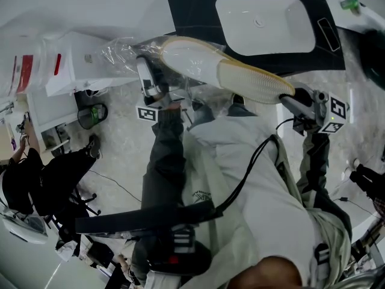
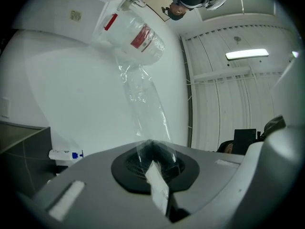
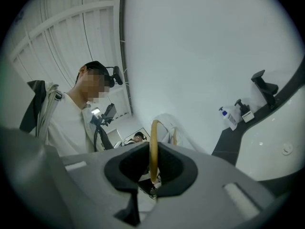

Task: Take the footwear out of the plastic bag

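Right gripper (image 3: 152,170) clamps the sole edge of the shoe (image 1: 222,71); left gripper (image 2: 155,168) pinches the plastic bag (image 2: 143,99)

The shoe (image 1: 222,68) hangs crosswise in front of the bench (image 1: 192,11), and the sink (image 1: 264,23) is set into the bench behind it. The shoe's left end sits inside the plastic bag (image 1: 123,50). Its right end is between the jaws of the right gripper (image 1: 290,98). The left gripper (image 1: 143,65) stands under the plastic bag, jaws closed on the film. A bottle (image 3: 228,116) stands on the bench by the wall.
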Demonstrator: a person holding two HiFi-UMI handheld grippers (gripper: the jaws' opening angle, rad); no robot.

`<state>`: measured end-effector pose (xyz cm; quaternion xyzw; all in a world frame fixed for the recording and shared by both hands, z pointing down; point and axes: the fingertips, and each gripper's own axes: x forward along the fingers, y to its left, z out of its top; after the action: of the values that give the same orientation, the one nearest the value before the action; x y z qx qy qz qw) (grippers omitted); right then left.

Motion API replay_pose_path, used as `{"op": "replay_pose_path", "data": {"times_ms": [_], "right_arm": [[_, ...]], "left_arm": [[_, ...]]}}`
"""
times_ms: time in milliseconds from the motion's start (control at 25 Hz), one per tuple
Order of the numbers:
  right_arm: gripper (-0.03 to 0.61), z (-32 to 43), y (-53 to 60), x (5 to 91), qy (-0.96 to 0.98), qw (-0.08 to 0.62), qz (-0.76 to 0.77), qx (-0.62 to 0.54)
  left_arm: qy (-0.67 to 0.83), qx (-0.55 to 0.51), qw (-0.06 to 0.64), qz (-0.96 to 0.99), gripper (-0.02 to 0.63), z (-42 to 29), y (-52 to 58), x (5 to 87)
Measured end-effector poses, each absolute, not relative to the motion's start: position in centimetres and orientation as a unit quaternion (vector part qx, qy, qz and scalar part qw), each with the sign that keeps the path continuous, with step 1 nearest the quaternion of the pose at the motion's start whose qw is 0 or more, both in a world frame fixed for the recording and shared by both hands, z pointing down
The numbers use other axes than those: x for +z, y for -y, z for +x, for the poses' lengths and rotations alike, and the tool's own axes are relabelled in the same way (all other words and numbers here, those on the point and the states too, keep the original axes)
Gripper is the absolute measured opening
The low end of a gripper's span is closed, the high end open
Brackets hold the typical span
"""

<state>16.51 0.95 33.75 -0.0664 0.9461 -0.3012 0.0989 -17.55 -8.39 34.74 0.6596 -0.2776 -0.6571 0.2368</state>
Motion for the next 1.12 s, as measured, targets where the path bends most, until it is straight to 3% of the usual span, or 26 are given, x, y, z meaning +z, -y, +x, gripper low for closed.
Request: {"op": "replay_pose_path", "data": {"times_ms": [520,720,1120], "right_arm": [[0.04,24.2,-3.4,29.7,-0.953,0.129,-0.083,-0.263],[0.04,26.2,-3.4,27.0,-0.952,0.18,-0.088,-0.233],[0.041,19.8,1.0,24.8,-0.944,0.237,-0.071,-0.22]], "left_arm": [[0.314,-0.654,0.226,0.65,-0.002,-18.8,8.1,35.5],[0.335,-0.65,0.224,0.644,-0.002,-19.6,8.1,36.3],[0.301,-0.618,0.252,0.681,-0.002,-15.0,8.0,35.7]]}}
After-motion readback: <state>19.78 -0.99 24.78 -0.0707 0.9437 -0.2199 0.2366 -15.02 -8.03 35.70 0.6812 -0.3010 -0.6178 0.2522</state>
